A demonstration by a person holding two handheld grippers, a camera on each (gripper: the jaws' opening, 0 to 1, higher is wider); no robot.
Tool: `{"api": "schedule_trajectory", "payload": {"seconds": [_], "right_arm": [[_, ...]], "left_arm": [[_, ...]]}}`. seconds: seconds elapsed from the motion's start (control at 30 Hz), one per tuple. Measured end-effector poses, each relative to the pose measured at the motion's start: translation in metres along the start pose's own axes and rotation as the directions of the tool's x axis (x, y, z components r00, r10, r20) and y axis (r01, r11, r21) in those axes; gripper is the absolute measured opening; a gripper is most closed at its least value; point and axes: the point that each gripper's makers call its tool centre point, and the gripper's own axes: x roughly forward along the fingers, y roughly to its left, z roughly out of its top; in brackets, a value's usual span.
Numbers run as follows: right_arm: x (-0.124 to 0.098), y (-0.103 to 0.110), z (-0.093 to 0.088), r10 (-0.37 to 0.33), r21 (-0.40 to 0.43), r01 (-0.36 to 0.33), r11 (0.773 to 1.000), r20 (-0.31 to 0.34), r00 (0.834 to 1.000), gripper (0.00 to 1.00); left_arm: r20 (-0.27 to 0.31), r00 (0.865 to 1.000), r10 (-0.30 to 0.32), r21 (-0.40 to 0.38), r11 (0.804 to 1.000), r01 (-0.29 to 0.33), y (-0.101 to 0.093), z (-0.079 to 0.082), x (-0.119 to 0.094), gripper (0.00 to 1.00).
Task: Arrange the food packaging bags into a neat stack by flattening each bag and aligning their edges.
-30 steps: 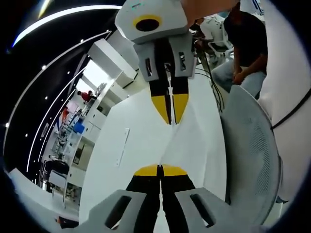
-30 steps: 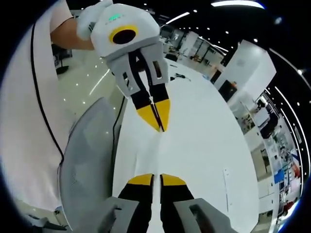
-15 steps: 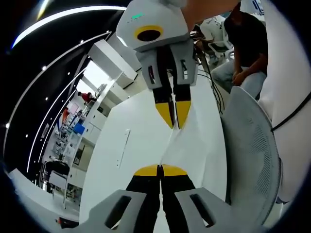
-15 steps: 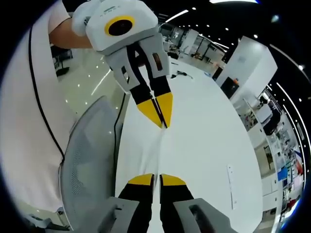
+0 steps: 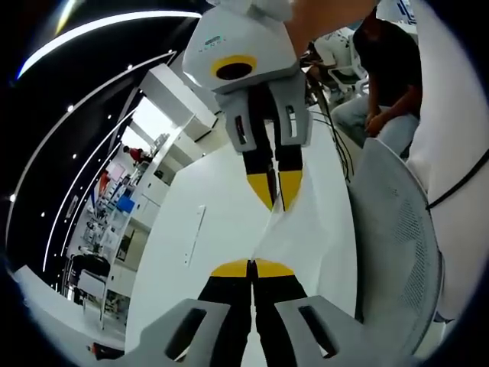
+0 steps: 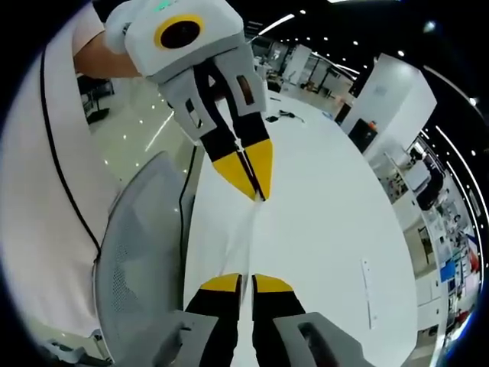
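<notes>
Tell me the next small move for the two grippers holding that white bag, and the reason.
Probably lower the bag flat onto the white table. The left gripper and the right gripper are each shut on an opposite edge, and the bag spans between them, pulled fairly flat apart from one crease, above the tabletop.

Long white table (image 6: 321, 199), grey mesh chair back (image 5: 397, 245) beside it, dark ceiling with curved light strips (image 5: 99, 23), glossy pale floor (image 6: 145, 115), white partitions (image 6: 382, 99), distant shelving (image 5: 114, 214).
</notes>
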Motion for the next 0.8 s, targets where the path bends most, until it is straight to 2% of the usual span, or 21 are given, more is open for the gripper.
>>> {"api": "schedule_trajectory", "payload": {"seconds": [0.27, 0.5, 0.67, 0.8], "right_arm": [[0.003, -0.002, 0.001, -0.002, 0.001, 0.002, 1.000, 0.002, 1.000, 0.00], [0.003, -0.006, 0.003, -0.018, -0.012, 0.018, 1.000, 0.014, 1.000, 0.00], [0.003, -0.009, 0.005, -0.032, -0.038, 0.032, 0.999, 0.000, 0.999, 0.00], [0.003, -0.009, 0.005, -0.042, -0.053, 0.042, 0.998, -0.014, 0.999, 0.00]], "left_arm": [[-0.002, 1.000, -0.002, -0.011, 1.000, 0.002, -0.001, 0.000, -0.001, 0.00], [-0.023, 1.000, 0.002, -0.039, 0.999, -0.003, 0.000, -0.008, -0.001, 0.00], [-0.034, 0.999, 0.006, -0.051, 0.999, -0.008, 0.001, -0.011, 0.000, 0.00], [-0.038, 0.999, 0.009, -0.013, 1.000, -0.009, 0.001, -0.013, 0.002, 0.00]]}}
